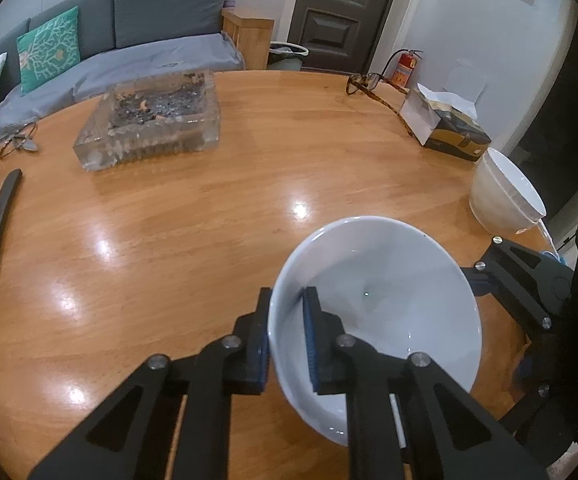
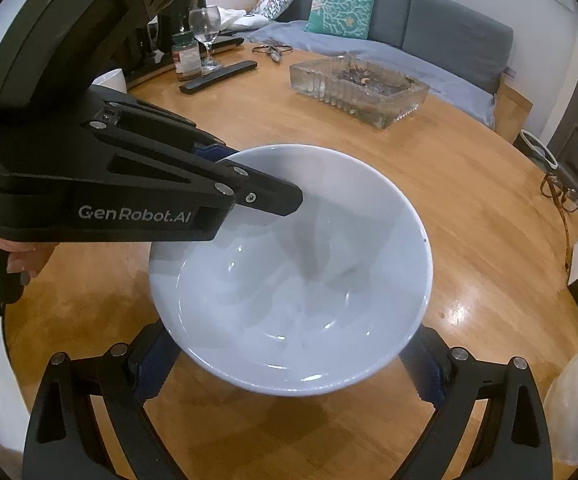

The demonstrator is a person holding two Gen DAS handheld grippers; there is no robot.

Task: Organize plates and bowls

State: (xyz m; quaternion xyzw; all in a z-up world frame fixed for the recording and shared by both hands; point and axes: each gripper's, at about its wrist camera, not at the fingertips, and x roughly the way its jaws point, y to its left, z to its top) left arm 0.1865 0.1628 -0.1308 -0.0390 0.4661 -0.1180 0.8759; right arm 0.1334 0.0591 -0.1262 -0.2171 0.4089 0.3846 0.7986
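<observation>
Your left gripper pinches the glossy white ceramic bowl's near-left rim; right gripper gapes empty. It looks slippery, breakable: grip the rim firmly.

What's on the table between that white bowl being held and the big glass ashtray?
Nothing: in both wrist views only bare, shiny wooden table lies between the white bowl and the glass ashtray. The left gripper clamps the bowl's rim.

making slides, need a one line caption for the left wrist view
Left tool pinching the rim of a white bowl above a round wooden table.
</observation>
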